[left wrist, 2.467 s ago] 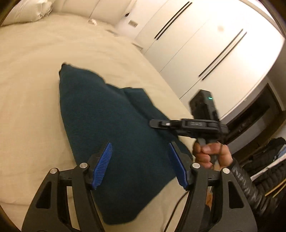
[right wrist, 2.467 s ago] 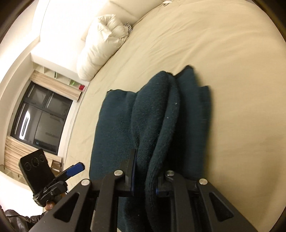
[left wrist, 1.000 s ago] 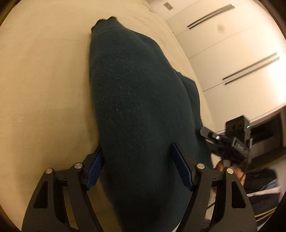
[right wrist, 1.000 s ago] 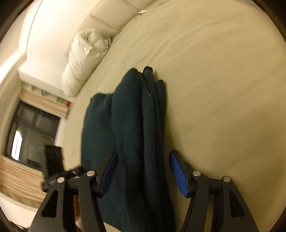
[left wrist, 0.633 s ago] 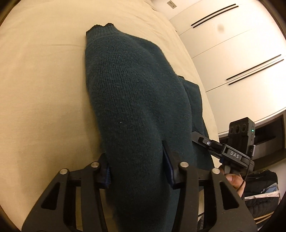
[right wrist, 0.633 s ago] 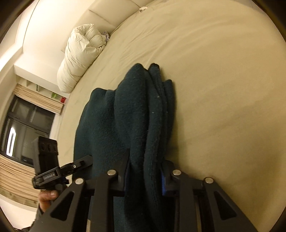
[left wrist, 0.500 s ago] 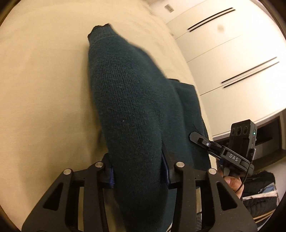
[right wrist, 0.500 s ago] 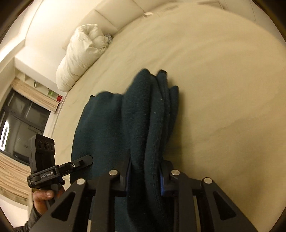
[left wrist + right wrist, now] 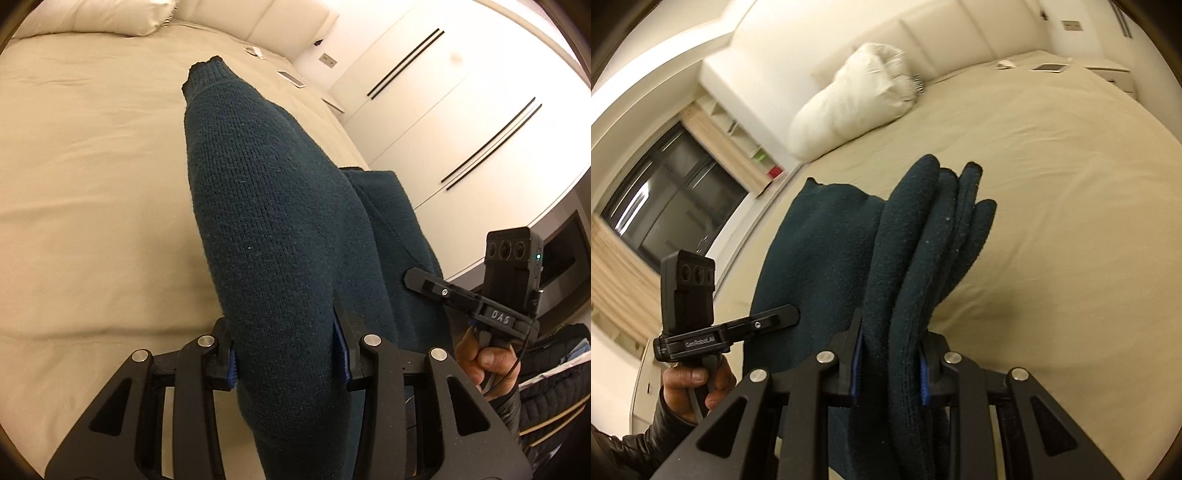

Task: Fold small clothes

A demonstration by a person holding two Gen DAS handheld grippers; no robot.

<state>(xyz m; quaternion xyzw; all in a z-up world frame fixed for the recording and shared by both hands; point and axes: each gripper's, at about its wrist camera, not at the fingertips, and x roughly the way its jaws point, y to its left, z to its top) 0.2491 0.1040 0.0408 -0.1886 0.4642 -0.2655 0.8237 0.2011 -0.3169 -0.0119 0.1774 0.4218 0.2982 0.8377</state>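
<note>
A dark teal knitted garment (image 9: 269, 206) hangs folded over a beige bed (image 9: 92, 155). My left gripper (image 9: 286, 356) is shut on one near edge of it. My right gripper (image 9: 888, 365) is shut on the other near edge, where several folded layers (image 9: 923, 240) bunch together. The garment is lifted at the gripped end; its far end still touches the bed. The right gripper also shows in the left wrist view (image 9: 424, 282), and the left gripper in the right wrist view (image 9: 775, 319).
A white pillow (image 9: 857, 99) lies at the head of the bed. White wardrobe doors (image 9: 443, 92) stand to the right. A dark window (image 9: 665, 192) is at the left. Small flat items (image 9: 291, 78) lie near the headboard.
Both grippers closed on the garment's near edge about half a second ago and have since lifted it; more of the bed and headboard now shows.
</note>
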